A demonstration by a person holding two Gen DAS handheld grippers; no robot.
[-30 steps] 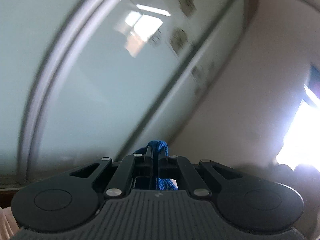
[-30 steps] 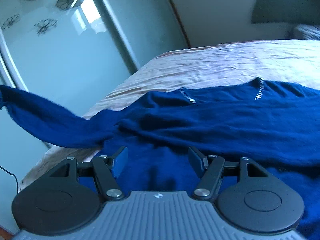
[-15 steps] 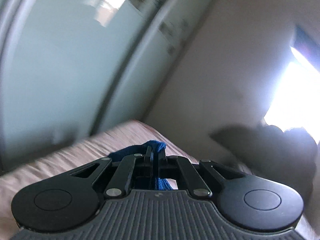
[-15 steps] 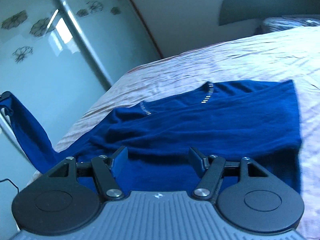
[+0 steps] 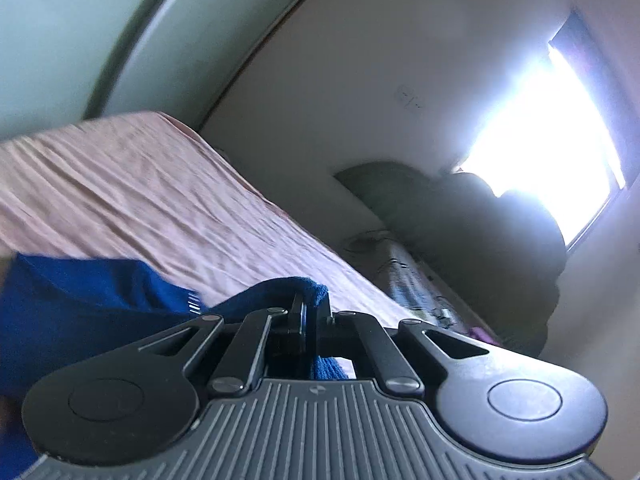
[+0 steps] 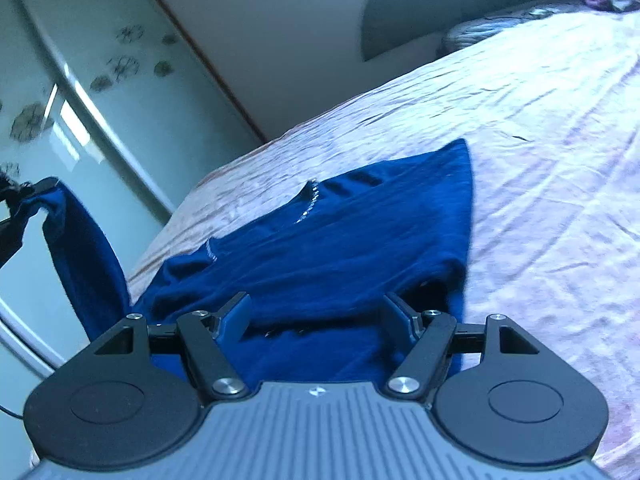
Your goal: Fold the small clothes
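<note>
A dark blue long-sleeved top [image 6: 352,248] lies on the pink bedsheet [image 6: 540,128], neckline with a silver trim facing away. My left gripper [image 5: 310,306] is shut on the end of one blue sleeve [image 5: 280,286]; in the right wrist view that sleeve [image 6: 76,240] hangs lifted at the far left, off the bed's side. My right gripper [image 6: 318,316] is open and empty, low over the near part of the top. The top's body also shows in the left wrist view [image 5: 80,300].
The bedsheet [image 5: 140,200] runs toward a dark headboard [image 6: 420,20] and pillow [image 6: 500,24]. Frosted sliding wardrobe doors [image 6: 80,100] with flower prints stand left of the bed. A bright window [image 5: 540,128] is at the far wall.
My left gripper has swung down from facing the wardrobe doors toward the bed, still holding the sleeve. The right gripper stays open and its view has shifted, with the top's right edge now showing.
</note>
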